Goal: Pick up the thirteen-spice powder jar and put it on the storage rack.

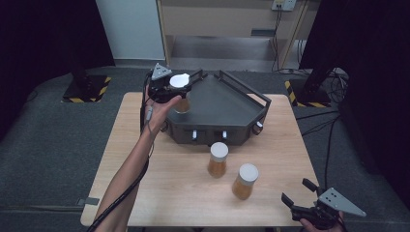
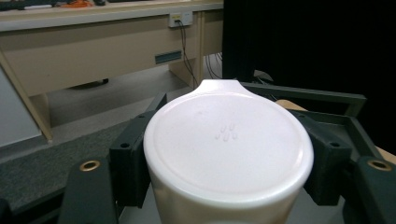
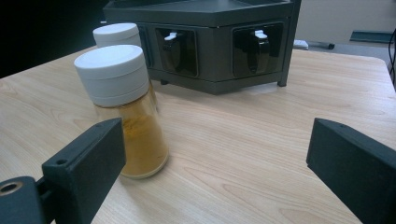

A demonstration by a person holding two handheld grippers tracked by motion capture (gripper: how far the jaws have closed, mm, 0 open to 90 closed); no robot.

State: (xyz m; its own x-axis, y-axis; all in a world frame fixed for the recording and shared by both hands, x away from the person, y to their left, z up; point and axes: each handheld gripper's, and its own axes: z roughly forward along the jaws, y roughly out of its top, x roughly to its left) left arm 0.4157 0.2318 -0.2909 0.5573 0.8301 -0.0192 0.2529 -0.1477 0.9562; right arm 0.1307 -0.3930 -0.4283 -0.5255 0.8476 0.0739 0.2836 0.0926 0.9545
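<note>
Your left gripper (image 1: 180, 86) had its jaws closed on the white cap of an amber-filled clear jar (image 1: 182, 103), holding it over the upper left corner of the dark grey angular metal tray (image 1: 227, 104) at the centre of the high view. That looked like the first jar being placed. Two more white-capped amber jars, one (image 1: 217, 160) nearer the tray and one (image 1: 244, 181) lower right, stood on the light wooden tabletop (image 1: 159, 188). Your right gripper (image 1: 305, 199), jaws wide apart and empty, waited at lower right.
</note>
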